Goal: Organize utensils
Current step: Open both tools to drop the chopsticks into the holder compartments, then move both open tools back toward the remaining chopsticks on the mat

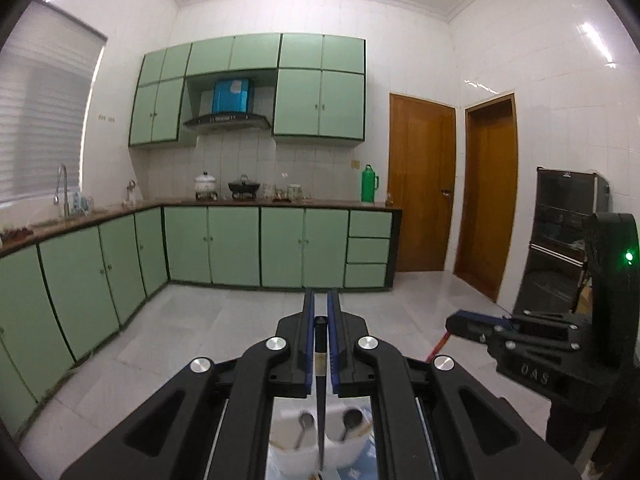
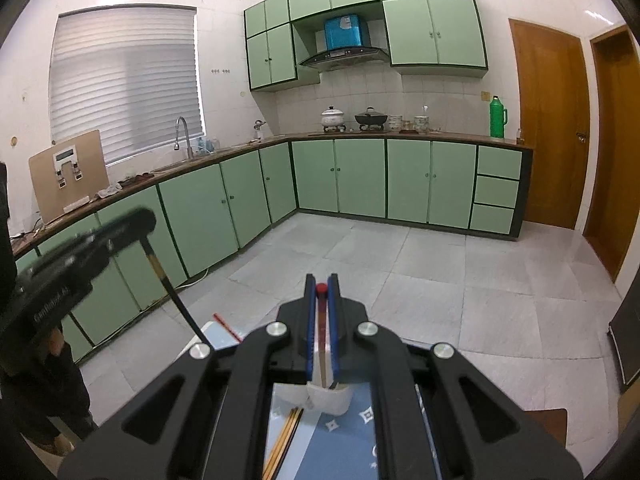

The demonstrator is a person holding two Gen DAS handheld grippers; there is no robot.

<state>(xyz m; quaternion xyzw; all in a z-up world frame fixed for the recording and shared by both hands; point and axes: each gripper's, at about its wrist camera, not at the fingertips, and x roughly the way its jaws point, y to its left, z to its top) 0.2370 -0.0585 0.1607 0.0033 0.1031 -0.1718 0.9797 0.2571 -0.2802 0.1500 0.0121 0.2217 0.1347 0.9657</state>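
In a green-cabinet kitchen, the left gripper is clamped on a black chopstick and the right gripper on a red-tipped chopstick, each stick hanging steeply down between the jaws. The white utensil holder sits directly below, near the blue placemat, spoons already inside; the left gripper looks nearer it

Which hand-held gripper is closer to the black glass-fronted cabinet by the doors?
Right. The right hand-held gripper lies between the black cabinet and the left hand-held gripper, which is farther out toward the room's middle.
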